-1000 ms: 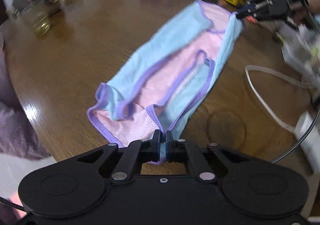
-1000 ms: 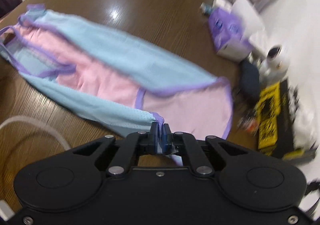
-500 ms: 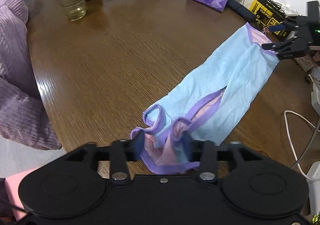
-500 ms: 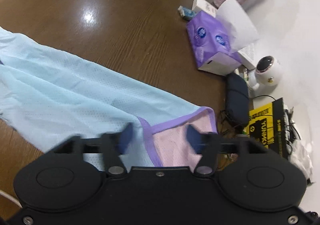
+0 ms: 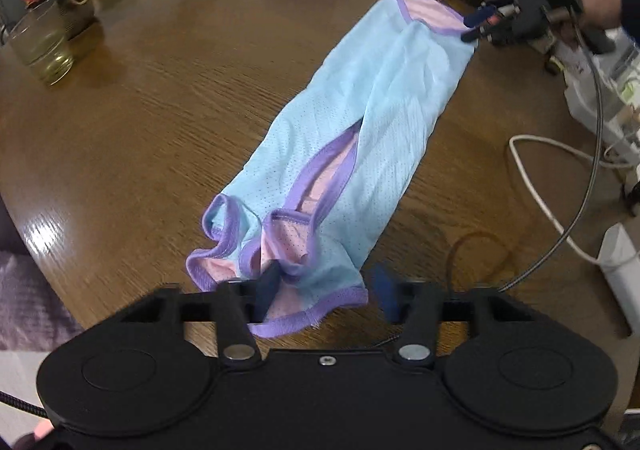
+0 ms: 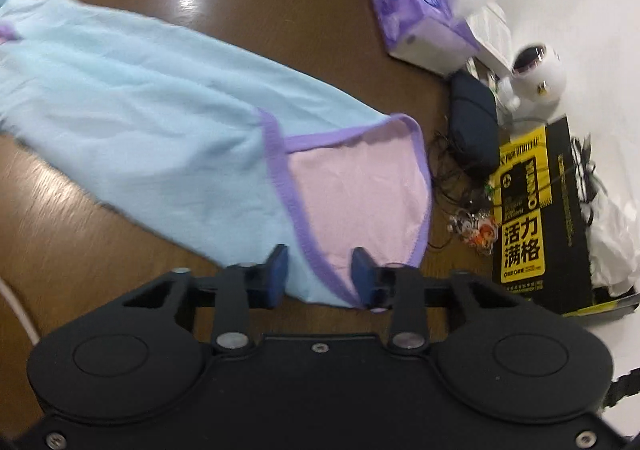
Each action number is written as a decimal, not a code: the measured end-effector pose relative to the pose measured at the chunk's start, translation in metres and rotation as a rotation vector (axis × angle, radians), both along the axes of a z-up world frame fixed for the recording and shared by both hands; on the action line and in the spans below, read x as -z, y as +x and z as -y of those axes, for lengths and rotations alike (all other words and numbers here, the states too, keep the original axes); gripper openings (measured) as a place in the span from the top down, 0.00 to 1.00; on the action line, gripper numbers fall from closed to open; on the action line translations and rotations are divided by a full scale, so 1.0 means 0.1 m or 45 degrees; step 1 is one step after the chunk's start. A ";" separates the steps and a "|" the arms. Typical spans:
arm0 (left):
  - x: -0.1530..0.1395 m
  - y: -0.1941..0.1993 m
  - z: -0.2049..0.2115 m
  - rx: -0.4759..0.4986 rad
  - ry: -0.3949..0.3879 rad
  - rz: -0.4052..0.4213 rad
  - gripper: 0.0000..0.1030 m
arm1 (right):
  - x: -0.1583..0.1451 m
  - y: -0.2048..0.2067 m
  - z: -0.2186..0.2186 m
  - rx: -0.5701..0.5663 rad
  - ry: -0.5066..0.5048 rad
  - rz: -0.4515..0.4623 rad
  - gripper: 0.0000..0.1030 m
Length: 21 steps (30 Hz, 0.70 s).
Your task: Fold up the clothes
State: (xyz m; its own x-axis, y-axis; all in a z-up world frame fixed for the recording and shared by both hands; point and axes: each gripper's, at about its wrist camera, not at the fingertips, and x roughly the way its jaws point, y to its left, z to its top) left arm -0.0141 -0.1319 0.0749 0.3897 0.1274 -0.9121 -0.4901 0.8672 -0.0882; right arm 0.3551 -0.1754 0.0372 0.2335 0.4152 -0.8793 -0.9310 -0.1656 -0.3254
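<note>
- Leftmost, the clear drinking glass holding a pale liquid [image 5: 40, 46] stands on the brown wooden table [image 5: 160, 98], well apart from the cloth; only a wide sweep of the garment would likely tip it.
- Next, the left gripper [image 5: 326, 288] has its jaws apart and closing over the near, bunched end of the light-blue mesh garment with purple trim and pink lining [image 5: 360, 122], which lies in a long strip on the table; the pads do not press it yet. It may pinch only the top layer, and the fold could open.
- Further right, the white cable [image 5: 536, 186] loops near the cloth's right edge and might snag a dragged hem.
- Lastly, the right gripper [image 6: 320, 274] straddles the far purple-edged corner, jaws apart and closing, gripping nothing. The black-and-yellow box [image 6: 532, 210] and tangled wires sit just beside it, so a hasty lift could catch them.
</note>
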 end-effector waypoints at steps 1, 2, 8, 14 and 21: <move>0.02 -0.02 -0.02 -0.020 -0.008 -0.002 0.91 | 0.01 0.03 -0.02 0.007 0.001 0.006 0.87; 0.03 -0.04 -0.04 -0.042 -0.014 -0.001 0.92 | 0.01 0.06 -0.05 0.015 0.004 0.015 0.87; 0.03 -0.13 -0.22 -0.127 -0.040 -0.003 0.91 | 0.01 0.10 -0.11 0.105 0.028 0.027 0.57; -0.06 -0.20 -0.20 -0.042 -0.102 0.032 0.44 | -0.26 -0.25 -0.06 -0.089 0.116 -0.057 0.32; 0.05 0.01 -0.14 0.041 -0.050 0.023 0.53 | -0.18 -0.94 -0.41 -0.484 0.070 -0.093 0.38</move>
